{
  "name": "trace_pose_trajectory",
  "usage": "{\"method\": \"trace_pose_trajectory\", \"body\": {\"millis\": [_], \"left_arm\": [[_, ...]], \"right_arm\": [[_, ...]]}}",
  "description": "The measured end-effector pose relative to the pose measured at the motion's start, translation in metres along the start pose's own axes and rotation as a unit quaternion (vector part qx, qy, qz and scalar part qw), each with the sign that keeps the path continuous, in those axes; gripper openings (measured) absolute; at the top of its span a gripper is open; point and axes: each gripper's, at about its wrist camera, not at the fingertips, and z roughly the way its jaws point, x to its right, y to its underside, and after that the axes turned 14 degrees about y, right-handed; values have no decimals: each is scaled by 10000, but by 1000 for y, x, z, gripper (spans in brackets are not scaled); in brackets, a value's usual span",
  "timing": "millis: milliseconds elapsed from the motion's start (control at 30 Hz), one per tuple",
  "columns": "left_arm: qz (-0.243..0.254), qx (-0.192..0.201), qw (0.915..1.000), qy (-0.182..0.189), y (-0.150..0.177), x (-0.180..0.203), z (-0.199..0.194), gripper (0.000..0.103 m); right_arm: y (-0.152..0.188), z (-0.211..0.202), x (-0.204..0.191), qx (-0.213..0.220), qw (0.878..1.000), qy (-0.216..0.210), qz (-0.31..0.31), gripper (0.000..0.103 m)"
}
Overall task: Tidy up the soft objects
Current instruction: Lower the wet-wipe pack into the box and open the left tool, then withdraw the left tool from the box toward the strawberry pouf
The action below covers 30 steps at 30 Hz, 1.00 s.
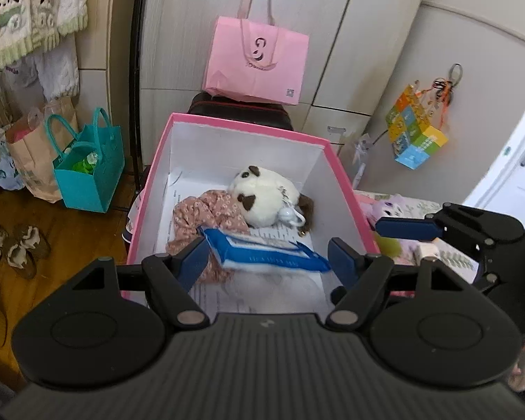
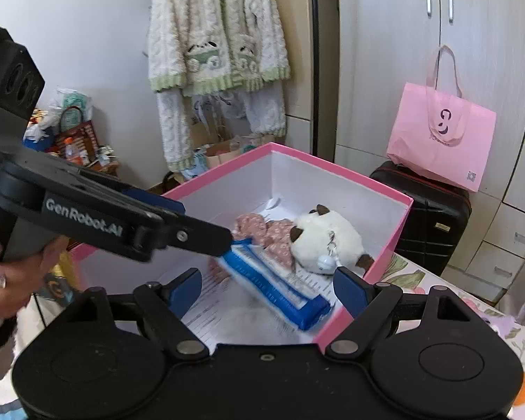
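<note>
Your left gripper (image 1: 267, 259) hangs over the near end of the pink cardboard box with white inside walls (image 1: 248, 147), and its blue fingers (image 1: 192, 262) stand wide apart with nothing between them. Inside the box, on printed paper sheets (image 1: 227, 294), you see three soft things: a white plush panda with brown ears (image 1: 266, 199), a pink flowered cloth (image 1: 206, 217) just beside it and touching it, and a blue and white soft packet (image 1: 266, 250) that lies partly on the cloth.

Your right gripper (image 2: 267, 288) is at the near right corner of the box (image 2: 332, 164); its fingers (image 2: 346, 288) are also wide and hold nothing. In this view the tip of the left gripper (image 2: 224, 241) reaches over the box, close to the upper end of the packet (image 2: 280, 285). I cannot tell if it touches it.
</note>
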Motion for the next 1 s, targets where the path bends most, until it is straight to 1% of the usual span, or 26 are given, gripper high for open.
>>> {"method": "trace_pose_trajectory", "body": {"millis": [300,600,767,833,1000], "left_arm": [[351,82,9993,111,22,39,-59,75],[731,19,9967,364,50,79,-96,78],[935,-19,9944,497,66,99,-109,79],[1023,-93,9930,579,72,107,-111,79],[1232,-279,9896,694,88,128,-109,80]], "right_arm": [[14,-57,-12,23,9999,61,-121,86],[30,-109,-22,80,9998,86,-165,86],[44,-134,-25,33,9993,222,-283,86],[50,-142,-24,-60,9991,255,-338,86],[73,-161,-12,-199,9979,494,-363,86]]}}
